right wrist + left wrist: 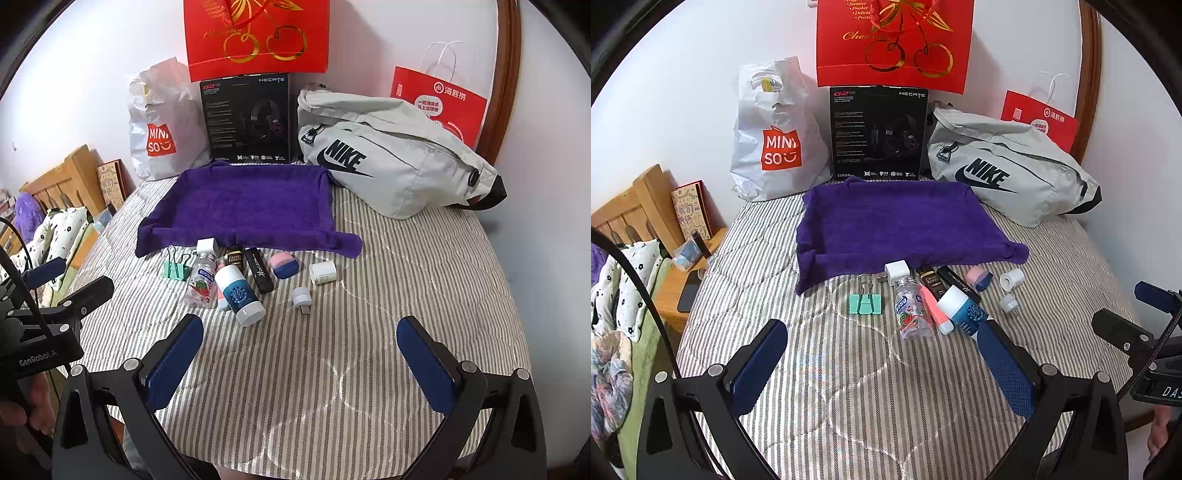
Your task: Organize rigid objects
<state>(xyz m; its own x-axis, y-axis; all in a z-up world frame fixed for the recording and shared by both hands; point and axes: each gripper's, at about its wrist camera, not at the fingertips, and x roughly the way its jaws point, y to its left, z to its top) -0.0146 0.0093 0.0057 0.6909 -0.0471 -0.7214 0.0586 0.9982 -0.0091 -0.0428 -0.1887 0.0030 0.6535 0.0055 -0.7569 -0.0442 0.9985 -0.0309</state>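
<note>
Both tongs stand released and empty above the striped quilt [369, 258]: left gripper [882, 341], right gripper [300, 338], jaws spread wide. Small rigid objects lie clustered on the quilt along the near edge of the purple towel [897, 221] — mint binder clip [865, 303], clear bottle [913, 308], blue-and-white tube [242, 295], black Horizon stick [260, 271], pink-and-blue eraser [282, 266], white roll [322, 272], white plug [301, 296], white cube [897, 268] touching the towel's edge. Behind the towel: headset box [879, 133], grey Nike bag [1008, 170], Miniso bag [775, 140].
</note>
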